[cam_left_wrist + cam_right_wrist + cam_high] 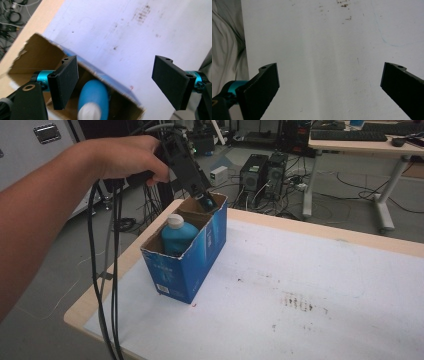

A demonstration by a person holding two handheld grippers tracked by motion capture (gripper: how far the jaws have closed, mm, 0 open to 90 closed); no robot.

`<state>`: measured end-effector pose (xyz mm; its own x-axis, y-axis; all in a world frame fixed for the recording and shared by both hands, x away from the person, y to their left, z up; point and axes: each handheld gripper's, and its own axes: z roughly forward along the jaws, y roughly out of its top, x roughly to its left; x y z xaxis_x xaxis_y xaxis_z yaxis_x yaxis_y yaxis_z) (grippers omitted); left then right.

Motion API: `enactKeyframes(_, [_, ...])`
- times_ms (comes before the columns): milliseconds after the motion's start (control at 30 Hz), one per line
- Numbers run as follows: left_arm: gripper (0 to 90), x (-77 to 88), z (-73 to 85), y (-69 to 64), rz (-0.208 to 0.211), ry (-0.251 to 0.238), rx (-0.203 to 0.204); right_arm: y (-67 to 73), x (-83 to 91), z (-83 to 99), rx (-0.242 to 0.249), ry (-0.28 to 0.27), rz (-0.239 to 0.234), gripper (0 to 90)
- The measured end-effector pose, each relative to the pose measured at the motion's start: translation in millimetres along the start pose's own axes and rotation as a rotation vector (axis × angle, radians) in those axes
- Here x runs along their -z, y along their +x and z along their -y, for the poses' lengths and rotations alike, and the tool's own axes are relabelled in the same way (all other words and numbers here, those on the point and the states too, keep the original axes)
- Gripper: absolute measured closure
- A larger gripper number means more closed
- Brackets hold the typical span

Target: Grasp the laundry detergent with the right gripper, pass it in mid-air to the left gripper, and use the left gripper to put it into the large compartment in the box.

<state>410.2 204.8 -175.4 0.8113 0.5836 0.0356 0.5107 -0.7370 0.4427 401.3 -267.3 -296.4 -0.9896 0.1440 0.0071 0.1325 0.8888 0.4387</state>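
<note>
Left gripper (206, 200) jaws apart, nothing held, w/ blue bottle (177, 236) sitting in box (187, 270). Lift straight, don't snag cardboard. Right gripper (329, 85) spread too, empty.

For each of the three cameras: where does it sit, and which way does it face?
High view: above the table, facing forward and down at the blue box; forearm, hand and left tongs show.
Left gripper view: on the left tongs, looking down at the blue bottle.
Right gripper view: on the right tongs, facing bare tabletop.
The first two share box and bottle.

Black tongs (120, 83) with flat pads, teal fittings, black cables.
</note>
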Motion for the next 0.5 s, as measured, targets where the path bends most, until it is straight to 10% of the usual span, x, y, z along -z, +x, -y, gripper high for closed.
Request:
enactKeyframes(233, [21.0,-17.1,-31.6,-21.5,0.104,0.046,-0.113,2.2,2.8,0.9,-0.005,-0.005,0.007,1.3])
enactKeyframes(500, [1.5,-37.3,-63.2,-43.6,0.104,0.055,-0.195,3.6,5.9,1.6,-0.010,-0.019,0.016,1.3])
